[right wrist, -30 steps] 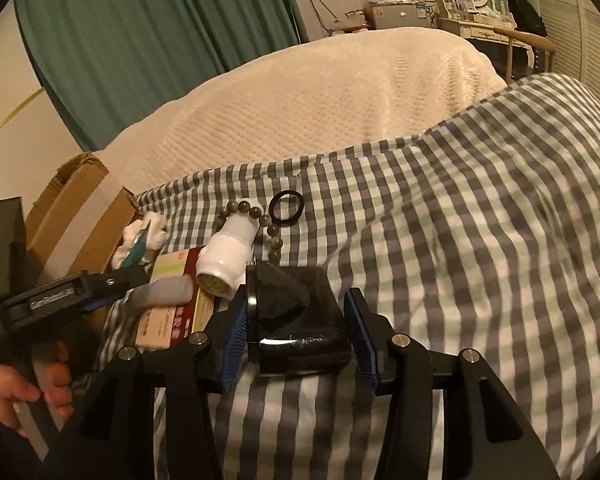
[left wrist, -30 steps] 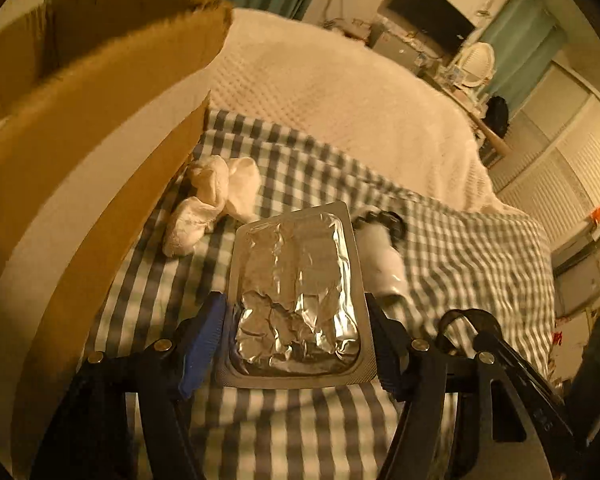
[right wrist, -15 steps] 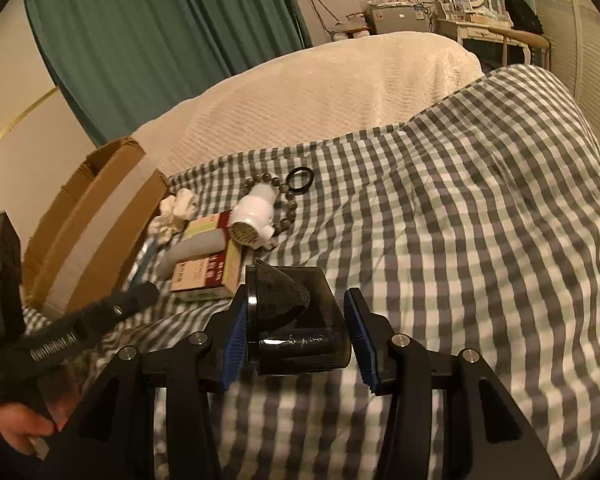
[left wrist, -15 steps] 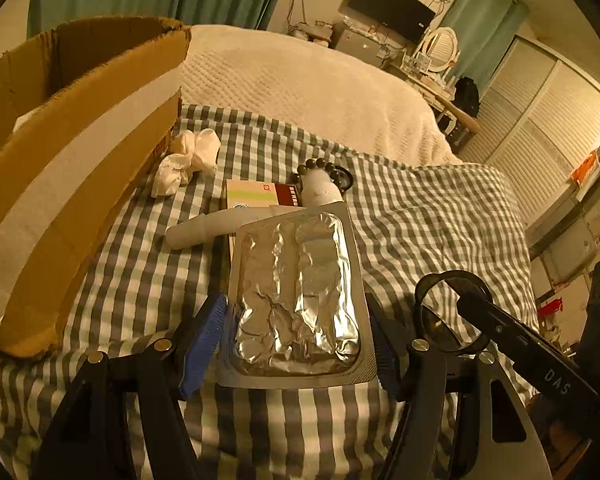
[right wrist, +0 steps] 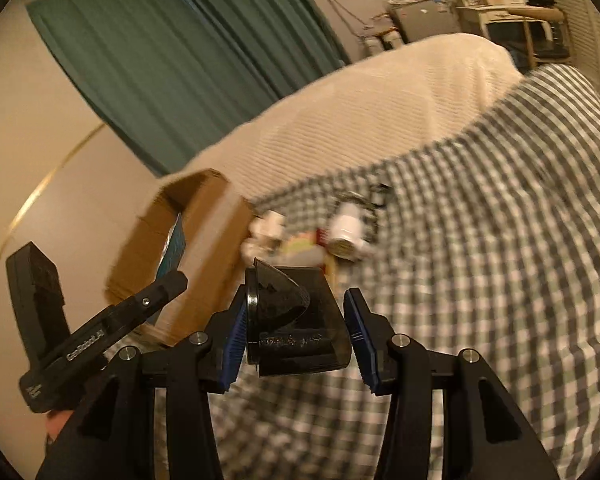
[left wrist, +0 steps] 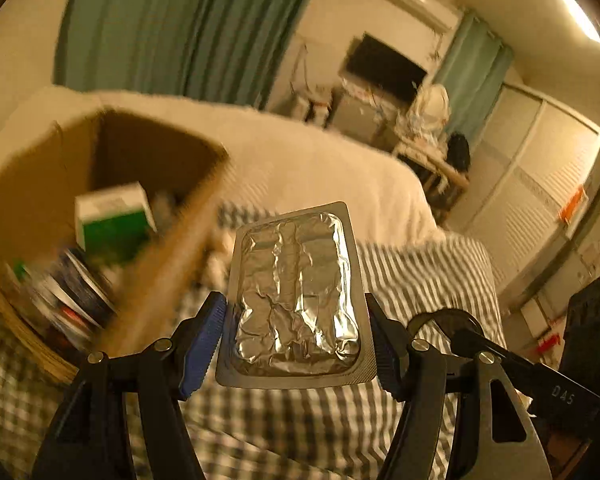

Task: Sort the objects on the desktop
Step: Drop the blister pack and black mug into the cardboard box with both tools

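My left gripper (left wrist: 294,348) is shut on a silver foil blister pack (left wrist: 296,300) and holds it in the air beside the open cardboard box (left wrist: 172,264). The box holds a green-and-white carton (left wrist: 112,220) and several blurred items. My right gripper (right wrist: 296,336) is shut on a dark smoky plastic case (right wrist: 296,320), above the checked bedspread (right wrist: 500,280). In the right wrist view the box (right wrist: 204,248) stands to the left, with a white bottle (right wrist: 346,232), a crumpled tissue (right wrist: 266,232) and a flat carton (right wrist: 304,246) lying blurred beside it.
A cream blanket (right wrist: 380,120) covers the far part of the bed. Green curtains (left wrist: 180,28) hang behind the box. A TV (left wrist: 384,70) and a cluttered desk (left wrist: 428,148) stand at the far wall. The left gripper's body (right wrist: 96,336) shows low left in the right wrist view.
Both grippers have risen, each still holding its object. The left one has swung toward the box, whose inside now shows. The items on the bedspread look smaller and farther.
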Demonstrator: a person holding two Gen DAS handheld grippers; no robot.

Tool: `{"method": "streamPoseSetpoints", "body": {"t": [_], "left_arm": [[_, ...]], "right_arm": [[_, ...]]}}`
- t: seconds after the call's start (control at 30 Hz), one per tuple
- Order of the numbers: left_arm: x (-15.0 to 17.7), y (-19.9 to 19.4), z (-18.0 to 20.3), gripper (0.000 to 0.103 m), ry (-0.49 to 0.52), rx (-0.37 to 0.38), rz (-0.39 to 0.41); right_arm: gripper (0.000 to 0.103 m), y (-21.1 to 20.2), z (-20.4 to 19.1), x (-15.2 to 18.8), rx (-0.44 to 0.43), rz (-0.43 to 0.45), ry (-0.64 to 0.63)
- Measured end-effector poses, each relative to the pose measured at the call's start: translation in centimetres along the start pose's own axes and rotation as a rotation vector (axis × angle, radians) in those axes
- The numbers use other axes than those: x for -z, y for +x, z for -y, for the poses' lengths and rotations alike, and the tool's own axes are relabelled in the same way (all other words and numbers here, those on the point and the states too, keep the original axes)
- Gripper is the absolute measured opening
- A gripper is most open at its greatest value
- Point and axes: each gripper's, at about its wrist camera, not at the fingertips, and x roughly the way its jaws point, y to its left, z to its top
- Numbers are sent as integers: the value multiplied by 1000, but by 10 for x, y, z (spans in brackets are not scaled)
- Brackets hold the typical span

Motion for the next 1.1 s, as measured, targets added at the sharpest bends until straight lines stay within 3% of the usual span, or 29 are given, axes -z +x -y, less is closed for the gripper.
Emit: {"method": "streamPoseSetpoints", "body": {"t": [0.27, 0.47, 0.63, 0.8, 0.87, 0.93, 0.97, 1.1], "left_arm": [[-59, -32, -67, 69, -2, -143, 135], [-76, -9, -130, 69, 39, -295, 115], [-60, 24, -168, 69, 21, -328, 84], [-50, 42, -181, 70, 11, -313, 66], [-50, 41, -184, 81, 5, -285, 73], [-49, 35, -181, 99, 9, -283, 98], [-49, 32, -180, 100, 13, -303, 120], [-47, 18, -172, 100, 28, -338, 147]], "right_arm": [[46, 35, -87, -46, -132, -11, -115], [46, 91, -161, -60, -147, -46, -259], [46, 151, -203, -48, -75, -84, -390], [46, 184, -217, -31, -2, -74, -516], [46, 191, -214, -30, 4, -69, -511], [54, 190, -209, -33, 5, -63, -486], [65, 186, -205, -35, 12, -47, -466], [68, 153, -194, -40, 28, 23, -439]]}}
